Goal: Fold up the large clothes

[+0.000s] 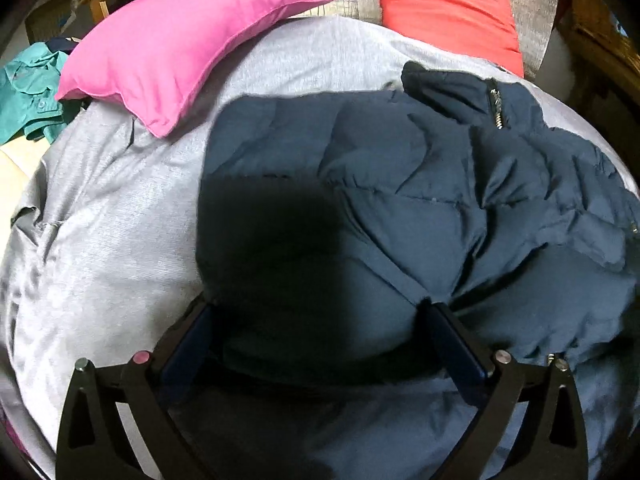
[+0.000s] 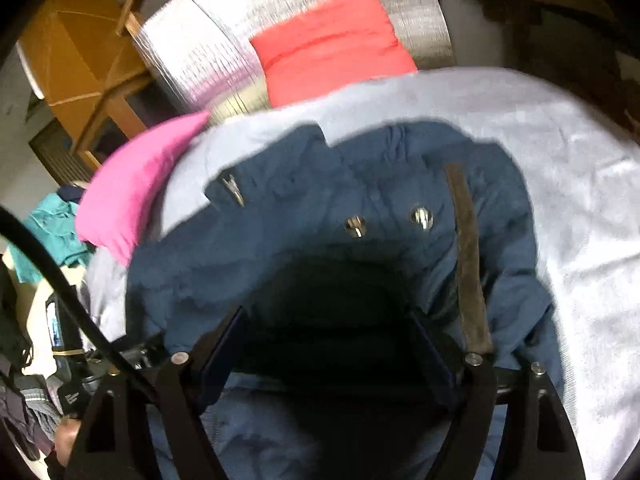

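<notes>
Where the left wrist view falls into the gripper's own shadow, the near edge of the navy puffer jacket (image 1: 400,216) is hard to make out; the left gripper (image 1: 316,308) hovers low over it, jaws spread wide, pinching nothing. The jacket lies on a grey bed sheet (image 1: 100,240), near a pink pillow (image 1: 180,48) and a red pillow (image 1: 444,8). In the blurred right wrist view, the right gripper (image 2: 328,316) points down at the jacket (image 2: 280,216), jaws wide, its fingertips lost in dark shadow beside a brown strip (image 2: 468,264).
</notes>
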Demonstrator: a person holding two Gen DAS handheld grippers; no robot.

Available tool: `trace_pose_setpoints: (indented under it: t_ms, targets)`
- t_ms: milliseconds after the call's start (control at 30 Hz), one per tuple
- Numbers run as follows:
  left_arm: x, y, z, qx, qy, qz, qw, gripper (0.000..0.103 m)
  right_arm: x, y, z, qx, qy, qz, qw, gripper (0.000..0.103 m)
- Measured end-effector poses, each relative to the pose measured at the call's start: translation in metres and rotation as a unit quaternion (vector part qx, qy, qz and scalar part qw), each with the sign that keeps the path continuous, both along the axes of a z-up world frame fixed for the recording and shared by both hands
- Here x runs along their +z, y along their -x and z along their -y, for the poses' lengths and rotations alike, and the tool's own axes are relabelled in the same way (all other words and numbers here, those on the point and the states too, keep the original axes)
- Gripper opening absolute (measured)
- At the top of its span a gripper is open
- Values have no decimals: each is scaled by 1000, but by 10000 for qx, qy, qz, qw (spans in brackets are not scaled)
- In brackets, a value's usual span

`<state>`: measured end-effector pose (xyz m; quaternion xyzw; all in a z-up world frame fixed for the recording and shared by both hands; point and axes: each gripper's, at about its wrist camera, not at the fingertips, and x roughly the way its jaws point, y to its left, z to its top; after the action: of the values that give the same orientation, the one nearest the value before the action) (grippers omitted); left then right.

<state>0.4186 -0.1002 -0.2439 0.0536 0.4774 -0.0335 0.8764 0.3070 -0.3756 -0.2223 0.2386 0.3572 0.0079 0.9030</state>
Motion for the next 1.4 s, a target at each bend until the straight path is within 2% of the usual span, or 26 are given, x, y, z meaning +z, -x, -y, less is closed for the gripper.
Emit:
trace_pose_setpoints:
  t_ms: [67,133,167,200,267,300,333,433,833,967,1067,1133,1233,1400]
  targets:
    - [17,14,-3,12,131,298,9995,103,12,6,-1,-99,182,196,9996,73]
    - [32,23,-6,6,279,587,9979,103,16,9,3,-201,153,248,9994,61]
    - [35,24,-6,-10,336,651,9973,103,15,10,6,-251,114,187,9994,60]
    - [34,24,-5,-41,374,645,9972,103,10,8,9,-299,76,51,9995,60]
    - [22,19,-1,-75,276,410,9988,103,-12,-5,13,-309,2,-515,9982,58]
    - [6,11,3,-99,125,88,9998,103,-22,-10,14,-241,-42,-720,9971,58]
    - [-3,9,4,-104,64,-62,9999,103,-25,-12,13,-194,34,-731,9971,58]
    - [-4,8,1,-57,123,-29,9999,103,-18,-13,5,-139,358,-735,9966,59]
    - [-10,10,1,-72,65,26,9999,103,-21,-16,3,-52,323,-710,9969,63]
    - [-5,19,-1,-33,-21,-58,10000,103,-19,-9,6,65,220,-621,9978,63]
    - [6,34,-7,-32,42,-9,10000,103,-11,10,16,32,-88,-471,9988,64]
    - [15,50,-14,-39,22,147,9999,103,-7,23,22,-87,-40,-445,9990,68]
    - [24,75,-26,12,1,302,9995,103,-2,47,32,-330,87,-389,9987,68]
    - [27,122,-47,9,75,436,9990,103,2,92,51,-677,-25,-287,9973,70]
